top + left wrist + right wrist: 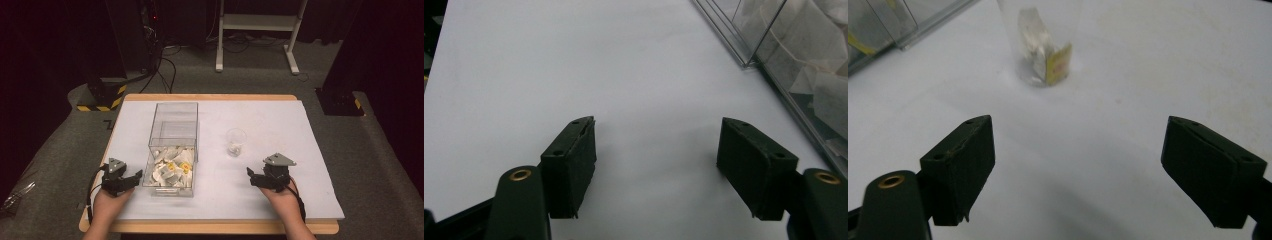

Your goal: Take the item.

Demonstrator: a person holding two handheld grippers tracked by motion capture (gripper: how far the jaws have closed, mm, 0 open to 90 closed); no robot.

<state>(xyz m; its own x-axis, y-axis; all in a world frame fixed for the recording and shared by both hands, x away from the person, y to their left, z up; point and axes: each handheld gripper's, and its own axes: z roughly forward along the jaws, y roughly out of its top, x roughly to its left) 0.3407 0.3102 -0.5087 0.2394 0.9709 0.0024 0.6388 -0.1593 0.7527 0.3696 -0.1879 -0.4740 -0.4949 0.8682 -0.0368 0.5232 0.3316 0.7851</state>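
Room: dark floor with cables around a white-topped table.
High view: clear box of tea bags sits left of centre; clear cup stands apart to its right with one bag inside. Left gripper rests just beside the box, right gripper below the cup.
Left gripper view: jaws spread, empty, over bare tabletop; box wall at upper right.
Right gripper view: jaws spread wide, empty; the cup ahead shows a yellow tag, unreadable from above.
Step advice: probably fetching another bag; reach over the box's open top, pinch one bag only, avoid nudging the cup.
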